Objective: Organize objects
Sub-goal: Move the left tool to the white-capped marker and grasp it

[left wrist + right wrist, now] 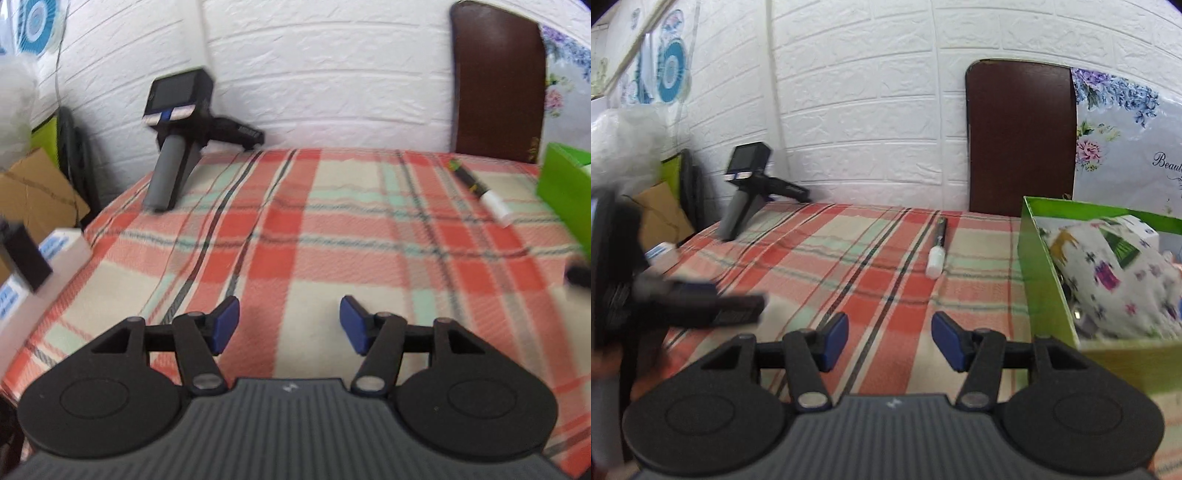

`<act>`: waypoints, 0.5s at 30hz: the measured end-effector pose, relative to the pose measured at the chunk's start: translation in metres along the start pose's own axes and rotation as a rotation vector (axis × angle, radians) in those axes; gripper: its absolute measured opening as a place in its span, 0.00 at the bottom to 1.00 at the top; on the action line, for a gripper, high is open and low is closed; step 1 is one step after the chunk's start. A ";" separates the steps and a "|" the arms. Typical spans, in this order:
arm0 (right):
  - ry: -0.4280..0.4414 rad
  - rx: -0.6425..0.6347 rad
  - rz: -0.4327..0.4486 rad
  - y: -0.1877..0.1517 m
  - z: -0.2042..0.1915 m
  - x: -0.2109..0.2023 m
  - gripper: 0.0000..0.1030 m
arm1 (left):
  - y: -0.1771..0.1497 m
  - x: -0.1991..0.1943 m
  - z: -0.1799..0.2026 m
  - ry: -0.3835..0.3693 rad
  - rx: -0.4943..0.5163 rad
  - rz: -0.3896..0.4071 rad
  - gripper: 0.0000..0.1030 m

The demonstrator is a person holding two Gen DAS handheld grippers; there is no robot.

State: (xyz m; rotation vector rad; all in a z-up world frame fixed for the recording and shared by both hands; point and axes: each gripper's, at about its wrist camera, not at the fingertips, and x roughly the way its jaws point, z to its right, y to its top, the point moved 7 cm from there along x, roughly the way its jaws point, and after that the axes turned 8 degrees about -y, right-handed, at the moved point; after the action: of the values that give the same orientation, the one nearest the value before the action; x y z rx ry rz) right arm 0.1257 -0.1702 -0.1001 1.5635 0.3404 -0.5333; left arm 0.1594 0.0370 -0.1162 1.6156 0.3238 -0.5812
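Black marker pen with white cap [937, 246] lies on the red-and-cream plaid tablecloth [849, 266], just left of the green cardboard box [1039, 280] holding a patterned white pouch [1108, 277]. Left gripper [289, 324] and right gripper [889, 336]: jaws spread, empty, above cloth.

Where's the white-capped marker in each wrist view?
Left wrist: marker lies upper right on the plaid cloth, just left of the green box.
Right wrist: marker lies center, left of the green box.
Shared landmark: brown board against the wall.
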 end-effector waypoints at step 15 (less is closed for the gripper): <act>-0.084 -0.024 -0.084 0.006 0.000 0.102 0.19 | -0.001 0.004 -0.007 -0.047 -0.087 0.033 0.76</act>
State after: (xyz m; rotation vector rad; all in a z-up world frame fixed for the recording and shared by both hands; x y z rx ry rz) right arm 0.2148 -0.1809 -0.1488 1.5039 0.3484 -0.6561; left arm 0.1639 0.0435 -0.1189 1.5185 0.2840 -0.5715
